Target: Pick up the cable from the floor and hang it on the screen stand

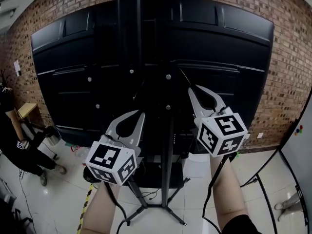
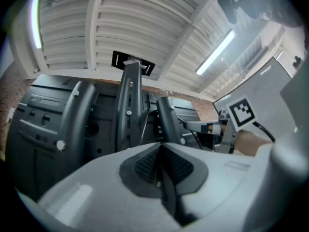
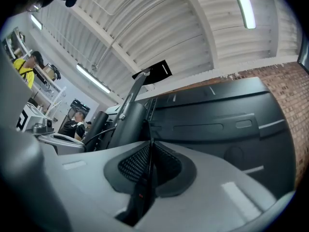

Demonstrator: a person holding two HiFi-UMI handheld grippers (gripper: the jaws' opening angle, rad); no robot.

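The black screen (image 1: 219, 48) shows its back, mounted on the dark screen stand (image 1: 129, 33). Both grippers are raised to the stand's bracket. My right gripper (image 1: 191, 89) is shut on a thin black cable (image 1: 184, 78) that runs up and left toward the post. In the right gripper view the cable (image 3: 145, 178) lies pinched between the ribbed pads (image 3: 130, 166), with the post (image 3: 126, 115) just beyond. My left gripper (image 1: 141, 112) is at the post's left side, its jaws together (image 2: 158, 151). A thin black cable (image 2: 141, 127) curves from its tips up along the post (image 2: 129, 105).
The stand's legs (image 1: 156, 208) spread on the white tiled floor below my arms. A person in black (image 1: 19, 150) crouches at the left by a small table. Yellow-black tape (image 1: 85, 204) marks the floor. A black metal frame (image 1: 263, 179) stands at the right, with a brick wall behind.
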